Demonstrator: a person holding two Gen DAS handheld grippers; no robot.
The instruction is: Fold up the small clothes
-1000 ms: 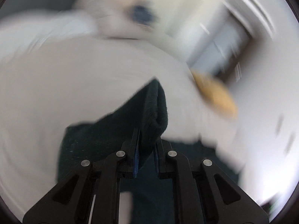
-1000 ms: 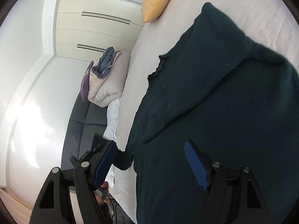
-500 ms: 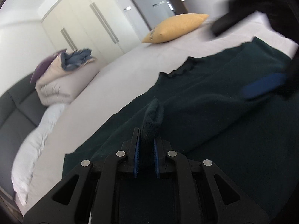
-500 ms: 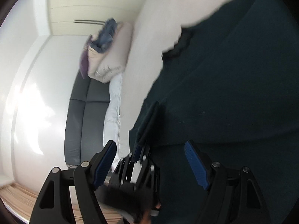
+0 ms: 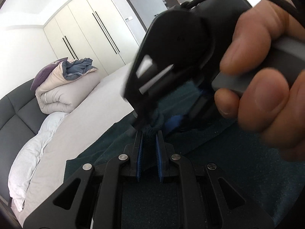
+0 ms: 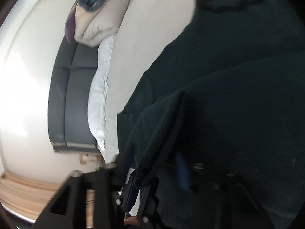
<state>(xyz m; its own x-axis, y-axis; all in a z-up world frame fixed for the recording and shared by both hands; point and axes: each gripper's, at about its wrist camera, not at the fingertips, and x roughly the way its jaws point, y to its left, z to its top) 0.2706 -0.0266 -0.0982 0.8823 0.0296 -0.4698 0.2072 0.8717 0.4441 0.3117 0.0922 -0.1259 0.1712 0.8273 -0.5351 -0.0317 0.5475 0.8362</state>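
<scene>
A dark green sweater [image 5: 238, 171] is spread on a bed [image 5: 106, 95] with a pale sheet. In the left wrist view, the left gripper [image 5: 149, 133] is seen at 6 o'clock. Its 2 blue pads [image 5: 138, 158] are pressed together on a fold of the sweater, which sticks up between them.

The right gripper [image 5: 158, 122] is held by a hand [image 5: 266, 80] at 2 o'clock and points down at the same fold, just beyond the left gripper's tips. Its jaws have just been closing, and the fold is seen between them. Whether its pads press on the cloth cannot be told, because the picture is blurred.

At 9 o'clock, a rolled beige duvet [image 5: 63, 93] is stacked by a grey headboard [image 5: 17, 112]. A white wardrobe [image 5: 85, 30] is seen at 11 o'clock.

In the right wrist view, most of the picture is filled by the sweater [image 6: 238, 95].
</scene>
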